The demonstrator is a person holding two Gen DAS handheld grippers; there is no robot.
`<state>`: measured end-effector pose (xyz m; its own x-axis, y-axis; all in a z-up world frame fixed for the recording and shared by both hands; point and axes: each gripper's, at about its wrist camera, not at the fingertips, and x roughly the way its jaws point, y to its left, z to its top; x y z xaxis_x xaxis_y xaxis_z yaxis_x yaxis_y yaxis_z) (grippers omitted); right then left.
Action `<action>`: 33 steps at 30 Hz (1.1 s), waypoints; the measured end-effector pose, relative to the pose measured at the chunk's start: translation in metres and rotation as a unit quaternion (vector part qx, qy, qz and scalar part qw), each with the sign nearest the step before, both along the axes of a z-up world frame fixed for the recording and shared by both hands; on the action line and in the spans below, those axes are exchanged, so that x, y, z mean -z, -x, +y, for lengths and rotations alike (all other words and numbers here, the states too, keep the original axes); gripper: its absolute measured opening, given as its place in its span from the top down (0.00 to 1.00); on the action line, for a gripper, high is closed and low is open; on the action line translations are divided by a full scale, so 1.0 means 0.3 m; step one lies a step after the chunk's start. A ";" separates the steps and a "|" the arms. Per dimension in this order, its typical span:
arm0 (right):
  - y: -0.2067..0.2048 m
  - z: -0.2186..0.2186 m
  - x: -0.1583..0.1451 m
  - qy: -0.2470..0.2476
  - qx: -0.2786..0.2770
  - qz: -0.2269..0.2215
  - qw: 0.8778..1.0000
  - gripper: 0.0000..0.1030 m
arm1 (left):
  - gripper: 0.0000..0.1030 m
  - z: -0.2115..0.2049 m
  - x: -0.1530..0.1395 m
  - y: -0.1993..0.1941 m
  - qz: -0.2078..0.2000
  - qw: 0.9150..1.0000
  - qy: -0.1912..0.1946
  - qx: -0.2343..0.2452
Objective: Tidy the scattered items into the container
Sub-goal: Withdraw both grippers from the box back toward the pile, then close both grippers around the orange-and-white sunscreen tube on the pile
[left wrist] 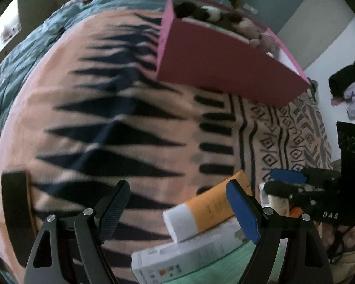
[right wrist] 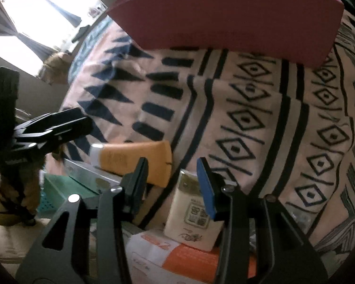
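Observation:
A pink box [left wrist: 224, 64] stands on the patterned bed cover, with soft toys [left wrist: 208, 13] inside; it also shows in the right wrist view [right wrist: 229, 16]. An orange tube with a white cap [left wrist: 208, 209] lies on a white carton [left wrist: 177, 258] and a green basket [left wrist: 224, 267], near the right finger of my open left gripper [left wrist: 179, 210]. The tube also shows in the right wrist view [right wrist: 132, 159]. My right gripper [right wrist: 172, 179] is open over a cream packet [right wrist: 191, 213] on an orange-white box [right wrist: 172, 253]. It also shows in the left wrist view [left wrist: 286, 182].
The pink and black patterned cover [left wrist: 106, 123] spreads over a blue quilt [left wrist: 23, 54]. Clothes [left wrist: 352, 90] hang at the right wall. A bright window [right wrist: 35, 23] is at the far left in the right wrist view.

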<state>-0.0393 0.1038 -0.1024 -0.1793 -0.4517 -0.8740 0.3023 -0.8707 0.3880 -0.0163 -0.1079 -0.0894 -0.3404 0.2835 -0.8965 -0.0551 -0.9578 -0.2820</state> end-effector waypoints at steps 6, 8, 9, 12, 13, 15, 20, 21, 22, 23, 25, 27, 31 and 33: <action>-0.010 -0.003 -0.001 0.008 -0.007 0.005 1.000 0.57 | 0.18 -0.008 0.017 -0.029 -0.014 1.000 -0.009 -0.007; -0.017 -0.018 -0.009 0.013 -0.019 0.007 1.000 0.57 | 0.18 -0.004 0.022 -0.035 -0.017 1.000 -0.011 -0.007; -0.019 -0.027 -0.009 0.011 -0.023 0.009 1.000 0.57 | 0.18 0.000 0.026 -0.037 -0.020 1.000 -0.013 -0.005; -0.018 -0.048 -0.001 0.009 -0.032 0.009 0.999 0.57 | 0.18 0.009 0.028 -0.047 -0.022 1.000 -0.010 -0.005; -0.016 -0.053 0.001 0.007 -0.033 0.009 0.999 0.57 | 0.18 0.012 0.028 -0.051 -0.023 1.000 -0.010 -0.004; -0.012 -0.063 0.006 0.008 -0.036 0.008 0.999 0.57 | 0.18 0.020 0.041 -0.056 -0.035 0.999 -0.018 0.003; 0.001 -0.084 0.025 -0.003 -0.043 0.002 0.999 0.56 | 0.19 0.023 0.067 -0.068 -0.057 0.998 -0.025 -0.004; 0.003 -0.087 0.032 -0.004 -0.044 -0.002 0.999 0.56 | 0.19 0.026 0.070 -0.069 -0.061 0.998 -0.025 -0.002; 0.004 -0.091 0.038 -0.008 -0.046 -0.004 0.999 0.55 | 0.20 0.030 0.074 -0.069 -0.066 0.998 -0.022 -0.001; 0.005 -0.094 0.043 -0.012 -0.045 -0.006 0.999 0.55 | 0.21 0.033 0.078 -0.069 -0.070 0.997 -0.020 -0.002; 0.006 -0.100 0.050 -0.009 -0.048 -0.013 0.999 0.55 | 0.22 0.034 0.087 -0.068 -0.081 0.996 -0.030 0.000; 0.008 -0.109 0.057 -0.010 -0.051 -0.017 0.999 0.54 | 0.22 0.033 0.093 -0.069 -0.085 0.996 -0.039 0.002; 0.014 -0.129 0.072 0.000 -0.056 -0.026 0.998 0.44 | 0.33 0.032 0.115 -0.051 -0.106 0.992 -0.060 0.012; 0.015 -0.125 0.074 0.010 -0.048 -0.030 0.998 0.43 | 0.39 0.037 0.122 -0.042 -0.113 0.991 -0.065 0.022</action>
<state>-0.0437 0.0664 -0.1245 -0.0811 -0.4815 -0.8727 0.3601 -0.8306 0.4248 -0.0038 -0.0968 -0.1259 -0.1192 0.4109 -0.9039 -0.0174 -0.9111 -0.4119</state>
